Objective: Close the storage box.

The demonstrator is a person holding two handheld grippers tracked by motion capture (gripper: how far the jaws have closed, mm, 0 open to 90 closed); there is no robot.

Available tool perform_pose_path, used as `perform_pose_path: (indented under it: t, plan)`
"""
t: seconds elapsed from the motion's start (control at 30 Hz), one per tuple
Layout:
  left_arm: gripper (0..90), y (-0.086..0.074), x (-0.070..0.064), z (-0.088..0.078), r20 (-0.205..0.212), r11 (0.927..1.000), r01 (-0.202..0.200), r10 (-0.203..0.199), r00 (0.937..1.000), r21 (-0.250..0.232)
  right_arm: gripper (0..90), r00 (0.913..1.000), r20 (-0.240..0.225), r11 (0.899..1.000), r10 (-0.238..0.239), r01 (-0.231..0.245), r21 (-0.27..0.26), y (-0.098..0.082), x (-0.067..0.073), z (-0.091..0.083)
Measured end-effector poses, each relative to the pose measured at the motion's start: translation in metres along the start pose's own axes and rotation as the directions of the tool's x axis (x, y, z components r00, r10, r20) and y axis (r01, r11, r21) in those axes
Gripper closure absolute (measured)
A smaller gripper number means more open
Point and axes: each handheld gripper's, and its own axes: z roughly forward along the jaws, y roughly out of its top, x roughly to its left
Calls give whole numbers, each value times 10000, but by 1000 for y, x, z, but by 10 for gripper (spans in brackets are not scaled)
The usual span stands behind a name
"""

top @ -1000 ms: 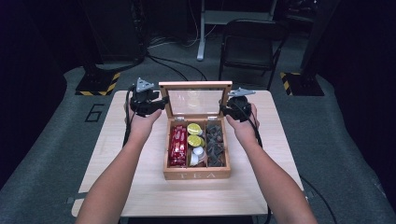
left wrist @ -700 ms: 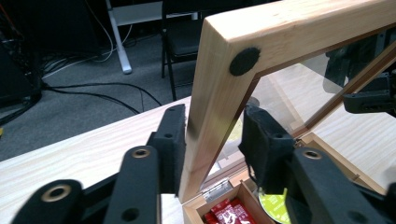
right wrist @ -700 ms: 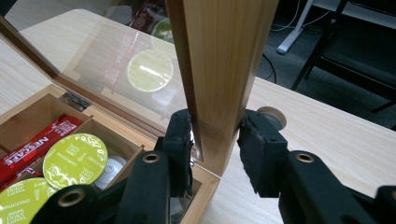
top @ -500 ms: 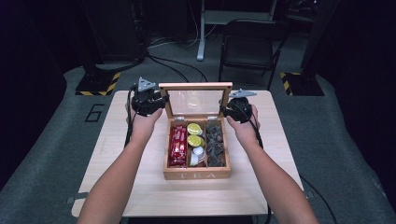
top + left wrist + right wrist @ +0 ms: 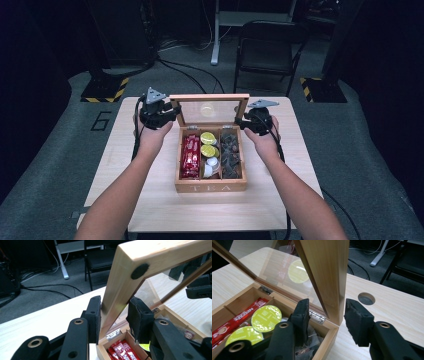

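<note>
Here, taken item by item:

Tea box: the wooden tea box [image 5: 211, 187] sits at the centre of the high view on the light wooden table [image 5: 125, 195], with "TEA" on its near wall.

Lid: the glass-paned lid [image 5: 209, 98] stands raised, hinged at the box's far edge, its wooden frame rising just above the centre of the high view.

Left gripper: the left gripper [image 5: 112, 315] is at the left side rail of the lid frame; in the left gripper view, bottom centre, the two black pads are clenched on that rail, one on each face.

Right gripper: the right gripper [image 5: 327, 315] is at the right side rail; in the right gripper view the rail stands between the jaws, the left pad close to the wood and the right pad apart from it with a visible gap. Its jaws have just been opening, so the rail is released, though it remains between them.

Hands: the left hand [image 5: 152, 137] and right hand [image 5: 264, 142] flank the box, left and right of centre.

Contents: red packets [image 5: 190, 156] in the left compartment, yellow-green capsules [image 5: 207, 144] with white ones in the middle, dark wrapped pieces [image 5: 230, 155] on the right.

Table detail: a round cable hole [image 5: 366, 298] lies in the tabletop, right of centre in the right gripper view.
</note>
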Motion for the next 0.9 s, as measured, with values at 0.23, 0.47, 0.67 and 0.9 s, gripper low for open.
perform_pose_path:
  t: [0.23,0.47,0.67,0.9]
  plan:
    - [629,-6,-3,-8,283,9993,-302,295,9992,241,543,9994,-161,9995,-298,296,-124,0,1,-14]
    - [623,-12,-5,-13,471,9989,-375,362,9982,269,571,9975,-368,9970,-602,583,-511,4,8,-34]
    - [621,-18,-9,-16,436,9985,-477,465,9980,271,579,9943,-392,9926,-995,965,-739,6,14,-51]
    - [614,-25,-10,-20,614,9987,-464,449,9971,227,579,9920,-497,9897,-1163,1115,-899,7,19,-63]
